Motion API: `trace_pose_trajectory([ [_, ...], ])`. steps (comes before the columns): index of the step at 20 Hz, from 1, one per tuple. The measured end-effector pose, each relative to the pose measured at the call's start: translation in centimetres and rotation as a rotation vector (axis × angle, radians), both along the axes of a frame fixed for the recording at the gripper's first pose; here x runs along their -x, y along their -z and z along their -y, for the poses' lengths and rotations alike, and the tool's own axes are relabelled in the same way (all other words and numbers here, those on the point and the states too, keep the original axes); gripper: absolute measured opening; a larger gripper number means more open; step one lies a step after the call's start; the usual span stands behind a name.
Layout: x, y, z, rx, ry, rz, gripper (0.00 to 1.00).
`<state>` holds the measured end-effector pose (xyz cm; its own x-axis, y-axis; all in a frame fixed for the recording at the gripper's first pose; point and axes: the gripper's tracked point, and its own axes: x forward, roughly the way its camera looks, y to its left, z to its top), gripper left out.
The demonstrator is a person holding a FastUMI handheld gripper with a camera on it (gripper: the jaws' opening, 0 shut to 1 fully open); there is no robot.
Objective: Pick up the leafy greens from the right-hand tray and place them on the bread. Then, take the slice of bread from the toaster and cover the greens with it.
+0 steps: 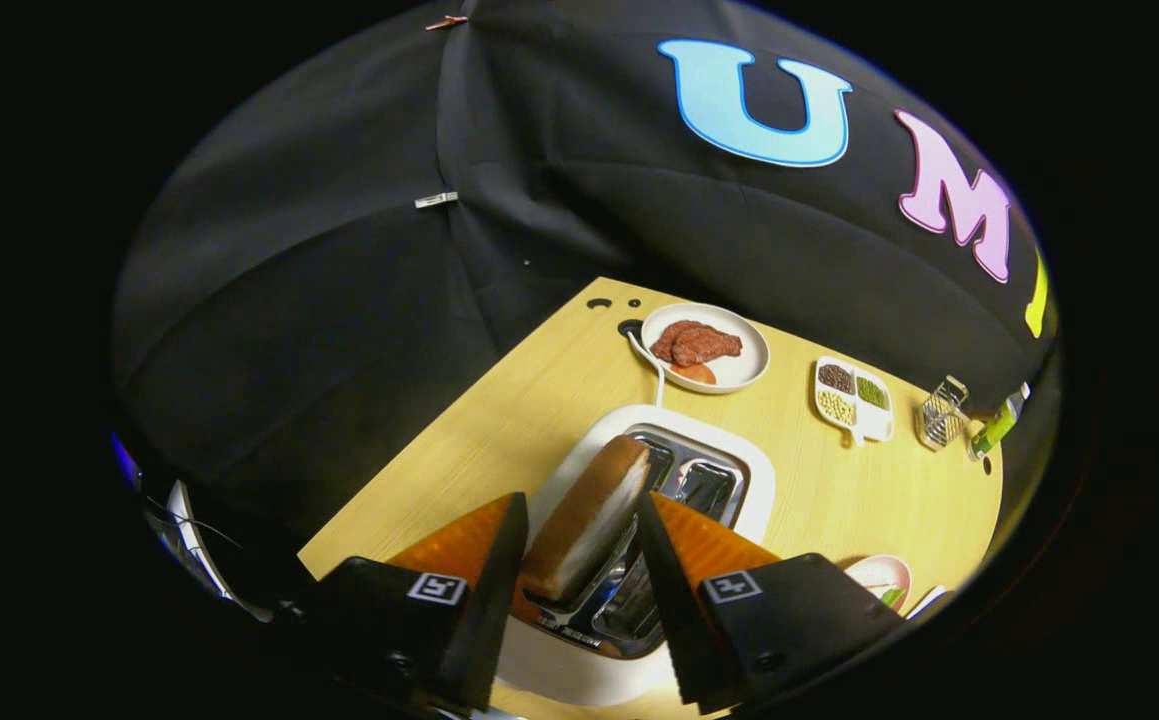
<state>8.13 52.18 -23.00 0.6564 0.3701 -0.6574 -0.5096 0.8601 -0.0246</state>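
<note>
Poised above the toaster, the gripper brackets a brown-crusted, white-crumbed slice of bread between its two fingers; the slice rises tilted out of the near slot of the white, chrome-topped toaster. Whether both fingers actually press on the crust cannot be told, though they sit close on either side with little gap. This looks like the second half of the job, taking the toaster slice, and the next move would call for a firm pinch and a straight lift clear of the slot. The tool points steeply down at the light wooden tabletop. Just beside the right finger, a small pale dish shows a scrap of green. Beyond the toaster sit a white oval plate of reddish-brown meat, a white divided dish of beans and a small wire basket.
</note>
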Motion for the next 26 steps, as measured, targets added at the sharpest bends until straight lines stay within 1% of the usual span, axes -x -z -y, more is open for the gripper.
trace_pose_trajectory([
  [1, 0.1, 0.0, -0.2, -0.002, 0.006, 0.000, 0.67],
  [4, 0.2, 0.0, 0.1, 0.010, 0.018, 0.001, 0.36],
  [7, 0.6, -0.4, 0.5, -0.003, 0.026, -0.023, 0.18],
  [10, 0.5, -1.8, 0.7, -0.033, 0.031, -0.040, 0.18],
  [13, 0.3, -4.5, 0.5, -0.078, 0.029, -0.029, 0.18],
  [16, -0.2, -7.4, 1.6, -0.114, 0.032, -0.009, 0.18],
  [21, -1.3, -11.3, 5.7, -0.159, 0.058, 0.029, 0.18],
  [26, -2.0, -12.4, 12.0, -0.213, 0.134, 0.007, 0.18],
])
